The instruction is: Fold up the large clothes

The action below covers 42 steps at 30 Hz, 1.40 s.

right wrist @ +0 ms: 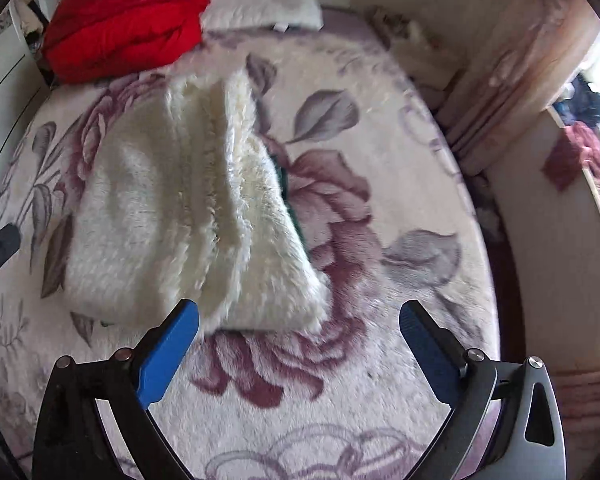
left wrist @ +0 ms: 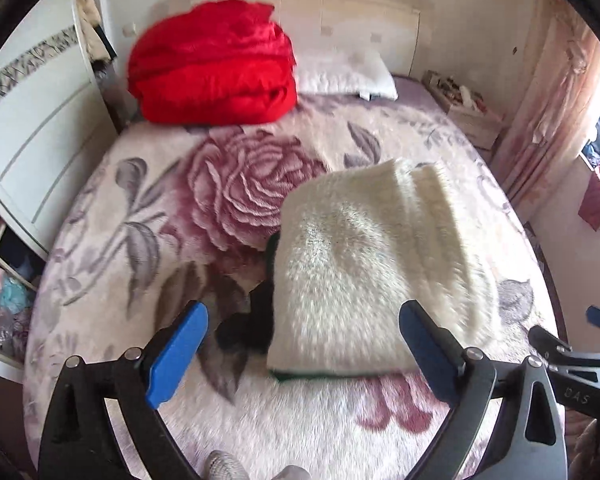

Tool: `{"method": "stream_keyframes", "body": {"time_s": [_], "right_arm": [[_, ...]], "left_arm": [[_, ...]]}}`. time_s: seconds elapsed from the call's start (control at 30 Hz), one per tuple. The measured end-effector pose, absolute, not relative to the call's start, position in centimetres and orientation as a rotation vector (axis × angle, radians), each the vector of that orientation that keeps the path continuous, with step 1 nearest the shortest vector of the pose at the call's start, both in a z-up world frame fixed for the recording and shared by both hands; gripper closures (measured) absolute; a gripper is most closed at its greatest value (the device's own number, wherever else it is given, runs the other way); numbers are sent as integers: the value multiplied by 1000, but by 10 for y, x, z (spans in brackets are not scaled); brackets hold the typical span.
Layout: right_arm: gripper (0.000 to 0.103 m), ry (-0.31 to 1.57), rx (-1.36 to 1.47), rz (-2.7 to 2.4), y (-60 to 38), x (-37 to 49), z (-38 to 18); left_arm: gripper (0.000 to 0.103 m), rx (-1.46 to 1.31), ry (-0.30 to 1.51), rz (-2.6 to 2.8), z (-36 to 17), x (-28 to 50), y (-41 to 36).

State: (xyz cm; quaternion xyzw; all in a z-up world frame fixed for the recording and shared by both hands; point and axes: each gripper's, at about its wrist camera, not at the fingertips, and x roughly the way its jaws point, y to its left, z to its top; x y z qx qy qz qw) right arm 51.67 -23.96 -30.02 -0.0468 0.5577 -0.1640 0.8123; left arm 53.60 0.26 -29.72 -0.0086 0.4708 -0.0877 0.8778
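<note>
The fleece (left wrist: 364,264) looks thick, soft and floppy; grip its hem at 6 o'clock. Left gripper (left wrist: 302,354) and right gripper (right wrist: 300,350) gape, empty.

One bed (left wrist: 148,208), under one rose-print blanket (left wrist: 236,184). One folded cream fleece garment (left wrist: 364,264) on it, dark green lining at one edge. One red quilt (left wrist: 212,64), bundled at the head. One white pillow (left wrist: 344,72) beside it. One headboard (left wrist: 340,20). One cluttered box (left wrist: 464,112) at the far corner. One pink curtain (left wrist: 548,120). One white wardrobe (left wrist: 32,120). Two grippers, left (left wrist: 302,348) and right (right wrist: 299,344), both spread wide, each with two blue pads (left wrist: 176,356), four in all. Smaller clutter at the edges too blurred to count.
</note>
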Motion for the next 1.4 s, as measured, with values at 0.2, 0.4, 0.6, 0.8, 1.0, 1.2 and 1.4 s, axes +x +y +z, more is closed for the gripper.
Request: {"method": "stream_keyframes", "body": {"time_s": [0.2,0.4,0.6,0.8,1.0,1.2,1.4], "right_arm": [[1,1083,-132,-392,-211,437,-219],[1,997,-106,-389,-195,353,-120],[1,905,-122,-372,-186,269,-33],[1,831,-116,-339,-175,191,33],[1,751,-113,-323,-168,132,84],[1,706,-112,-308,-162,90,116],[1,687,-111,-294,-160,78,128]], "left_arm": [[5,-29,935,-177,-227,465,17],[5,-39,879,-165,-157,391,24],[5,-65,810,-152,-92,319,28],[5,-79,748,-136,-47,262,33],[5,-57,696,-133,-21,222,31],[5,-62,650,-105,-8,202,40],[5,-50,624,-75,-3,190,43]]}}
